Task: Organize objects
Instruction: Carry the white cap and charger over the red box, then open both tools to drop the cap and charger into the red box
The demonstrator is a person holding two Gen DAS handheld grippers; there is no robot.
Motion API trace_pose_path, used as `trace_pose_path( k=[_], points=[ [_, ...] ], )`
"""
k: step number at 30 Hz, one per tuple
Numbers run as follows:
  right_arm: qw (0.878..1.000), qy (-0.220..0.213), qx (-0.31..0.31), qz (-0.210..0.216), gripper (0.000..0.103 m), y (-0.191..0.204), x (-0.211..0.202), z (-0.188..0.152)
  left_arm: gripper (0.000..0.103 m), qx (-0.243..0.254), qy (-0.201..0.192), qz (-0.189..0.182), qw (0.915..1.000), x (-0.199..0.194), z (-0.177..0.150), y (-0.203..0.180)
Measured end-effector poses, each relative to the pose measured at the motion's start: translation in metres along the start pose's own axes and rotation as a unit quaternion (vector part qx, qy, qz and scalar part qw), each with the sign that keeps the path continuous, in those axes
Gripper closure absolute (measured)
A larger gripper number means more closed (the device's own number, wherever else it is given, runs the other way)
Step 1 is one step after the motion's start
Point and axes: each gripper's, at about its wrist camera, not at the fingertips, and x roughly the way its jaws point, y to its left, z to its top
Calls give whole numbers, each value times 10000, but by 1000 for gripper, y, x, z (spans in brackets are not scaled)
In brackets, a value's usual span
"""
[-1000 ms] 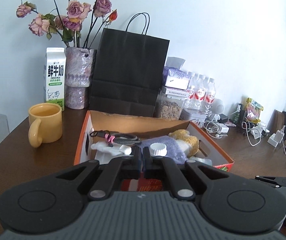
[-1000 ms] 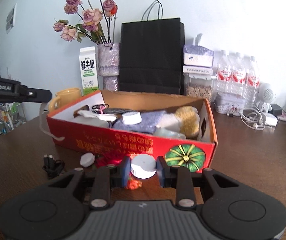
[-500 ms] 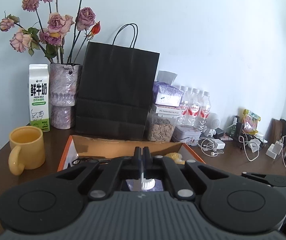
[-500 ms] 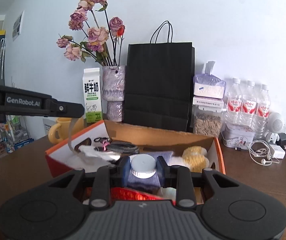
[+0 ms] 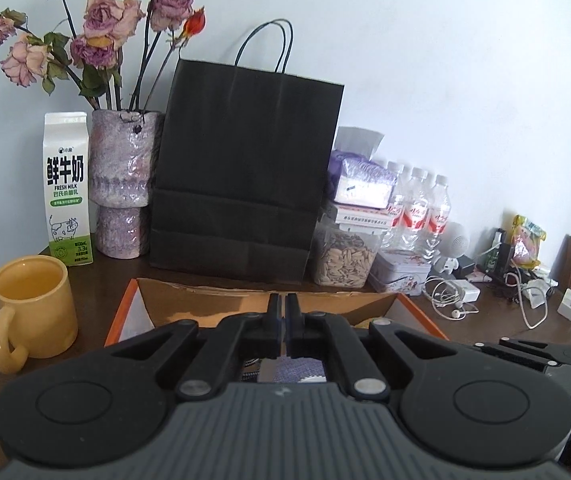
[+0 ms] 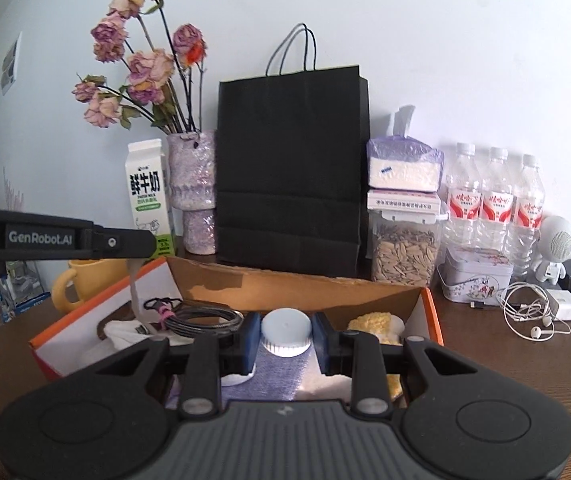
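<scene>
Right gripper (image 6: pixel 285 340) clamped on white cap (image 6: pixel 285 332), held above orange box (image 6: pixel 431 312). Left gripper (image 5: pixel 281 320) pressed together on thin strip. Cap to be lowered level before release; cable coil (image 6: pixel 201 318) to be avoided.

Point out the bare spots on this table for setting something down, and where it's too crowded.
Bare wood shows right of the cardboard box, in front of the earphones, and on the left near edge beside the yellow mug. The back row is packed: milk carton, vase, black bag, seed jar, water bottles. The box itself is full.
</scene>
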Motion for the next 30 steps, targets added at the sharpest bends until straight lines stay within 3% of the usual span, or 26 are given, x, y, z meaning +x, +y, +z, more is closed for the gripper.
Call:
trace_pose_path(
  k=[6, 8, 9, 10, 11, 12, 14, 30],
  points=[
    [9999, 146, -5, -40, 76, -6, 10, -5, 99, 87, 135, 92, 9998, 10, -7, 0],
    [9998, 172, -9, -60, 70, -6, 10, -7, 96, 96, 148, 302, 9994, 10, -10, 0],
    [9998, 198, -18, -54, 55, -6, 10, -7, 79, 137, 180, 380, 9990, 11, -11, 0],
    [9998, 197, -16, -52, 28, -6, 9, -8, 60, 162, 230, 392, 9988, 11, -12, 0],
    [9998, 196, -16, -77, 11, -5, 9, -9, 8, 151, 254, 421, 9987, 11, -14, 0],
    [9997, 202, -37, -140, 1, -4, 9, -10, 1, 119, 175, 513, 9985, 10, -16, 0],
    [9994, 226, -93, -234, 0, -3, 10, -10, 0, 154, 110, 677, 9975, 11, -17, 0],
    [9992, 220, -131, -309, 0, -1, -1, -13, 0, 144, 170, 648, 9977, -5, -22, -1]
  ],
)
